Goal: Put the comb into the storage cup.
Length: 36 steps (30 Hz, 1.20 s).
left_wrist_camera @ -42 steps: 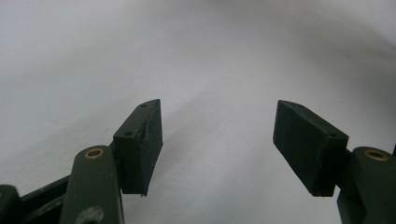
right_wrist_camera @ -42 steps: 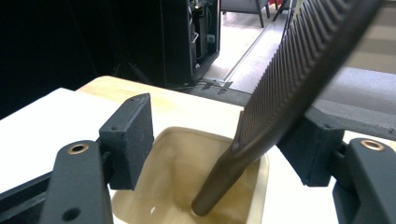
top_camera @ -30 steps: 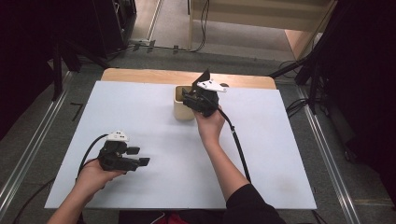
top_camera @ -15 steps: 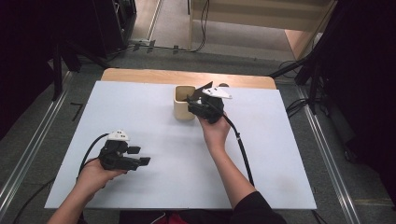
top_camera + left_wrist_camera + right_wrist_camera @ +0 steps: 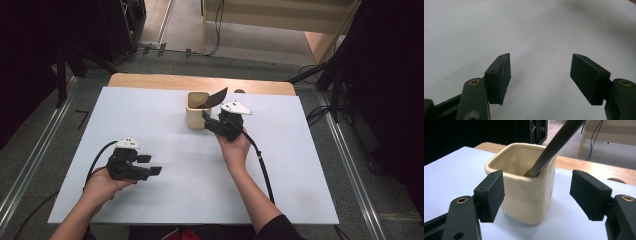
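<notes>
A cream square cup point(image 5: 195, 116) stands on the white sheet point(image 5: 150, 125) near the far middle. A dark flat utensil point(image 5: 216, 96) leans in it, its end pointing up and to the right. My right gripper point(image 5: 205, 120) sits just right of the cup, low and open; its jaws stand apart in front of the cup point(image 5: 524, 195) without touching it, and the utensil's handle point(image 5: 556, 142) rises past them. The right gripper point(image 5: 537, 192) holds nothing. At the near left my left gripper point(image 5: 151, 165) rests open and empty over the bare sheet point(image 5: 539, 30).
A strip of wooden tabletop point(image 5: 200, 82) shows beyond the sheet's far edge. Metal rails point(image 5: 350, 165) run along both sides of the table, with cables on the floor behind. My right gripper's cable point(image 5: 262, 170) trails back along the forearm.
My right gripper has drawn back from over the cup, to the right and toward the person, slightly lower. The left gripper and the cup have stayed put.
</notes>
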Tool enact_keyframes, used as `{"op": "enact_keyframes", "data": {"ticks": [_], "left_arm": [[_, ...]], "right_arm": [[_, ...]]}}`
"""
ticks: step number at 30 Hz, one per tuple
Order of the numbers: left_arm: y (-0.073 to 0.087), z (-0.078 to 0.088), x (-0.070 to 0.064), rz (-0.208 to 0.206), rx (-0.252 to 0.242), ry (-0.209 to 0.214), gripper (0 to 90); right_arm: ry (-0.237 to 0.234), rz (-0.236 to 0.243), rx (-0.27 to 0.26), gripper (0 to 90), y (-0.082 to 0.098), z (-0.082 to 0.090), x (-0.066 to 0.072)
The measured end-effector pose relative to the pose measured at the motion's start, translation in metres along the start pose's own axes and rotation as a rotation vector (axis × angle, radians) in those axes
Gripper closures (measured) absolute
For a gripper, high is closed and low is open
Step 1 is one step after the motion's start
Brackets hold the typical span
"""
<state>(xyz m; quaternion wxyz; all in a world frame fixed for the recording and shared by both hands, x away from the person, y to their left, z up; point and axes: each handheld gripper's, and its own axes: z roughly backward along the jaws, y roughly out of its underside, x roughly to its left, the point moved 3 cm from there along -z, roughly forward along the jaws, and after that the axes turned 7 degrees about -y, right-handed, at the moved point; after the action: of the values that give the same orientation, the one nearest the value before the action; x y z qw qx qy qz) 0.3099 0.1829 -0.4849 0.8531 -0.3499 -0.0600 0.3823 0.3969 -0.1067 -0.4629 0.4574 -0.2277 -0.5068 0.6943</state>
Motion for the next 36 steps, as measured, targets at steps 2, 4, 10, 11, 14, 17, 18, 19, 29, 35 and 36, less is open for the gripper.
{"op": "enact_keyframes", "data": {"ticks": [2,4,10,11,14,17,18,19,29,35,36], "left_arm": [[-0.001,0.000,0.000,-0.002,0.000,0.002,34.2],[-0.001,-0.001,-0.001,-0.002,-0.002,0.002,34.3],[-0.002,-0.001,-0.001,-0.006,0.000,0.002,34.2],[-0.002,-0.001,-0.001,-0.006,-0.001,0.002,34.2],[-0.002,-0.001,0.000,-0.007,-0.003,0.001,34.3],[-0.002,-0.001,0.000,-0.007,-0.003,-0.001,34.2],[-0.002,-0.001,0.000,-0.005,-0.003,-0.001,34.2],[-0.002,0.000,0.000,-0.005,-0.004,-0.001,34.2],[-0.002,-0.001,0.000,-0.005,-0.002,-0.003,34.2],[-0.002,0.000,0.000,-0.005,-0.001,-0.005,34.2],[-0.002,0.000,0.000,-0.005,-0.001,-0.005,34.2]], "right_arm": [[-0.003,-0.003,0.006,25.9,0.003,0.003,0.001],[-0.006,0.004,0.013,25.9,0.005,0.006,0.000],[-0.020,-0.004,0.026,26.1,0.007,0.013,-0.002],[-0.024,0.004,0.029,26.1,0.007,0.015,-0.002],[-0.040,0.009,0.044,26.3,0.007,0.020,-0.002],[-0.066,0.003,0.058,26.8,0.006,0.024,-0.003],[-0.074,-0.002,0.066,26.8,0.006,0.025,-0.004],[-0.080,-0.004,0.070,26.8,0.006,0.027,-0.005],[-0.105,0.001,0.096,26.5,0.008,0.044,-0.013],[-0.122,0.034,0.119,24.6,0.011,0.053,-0.014],[-0.119,0.046,0.126,24.5,0.012,0.055,-0.013]]}}
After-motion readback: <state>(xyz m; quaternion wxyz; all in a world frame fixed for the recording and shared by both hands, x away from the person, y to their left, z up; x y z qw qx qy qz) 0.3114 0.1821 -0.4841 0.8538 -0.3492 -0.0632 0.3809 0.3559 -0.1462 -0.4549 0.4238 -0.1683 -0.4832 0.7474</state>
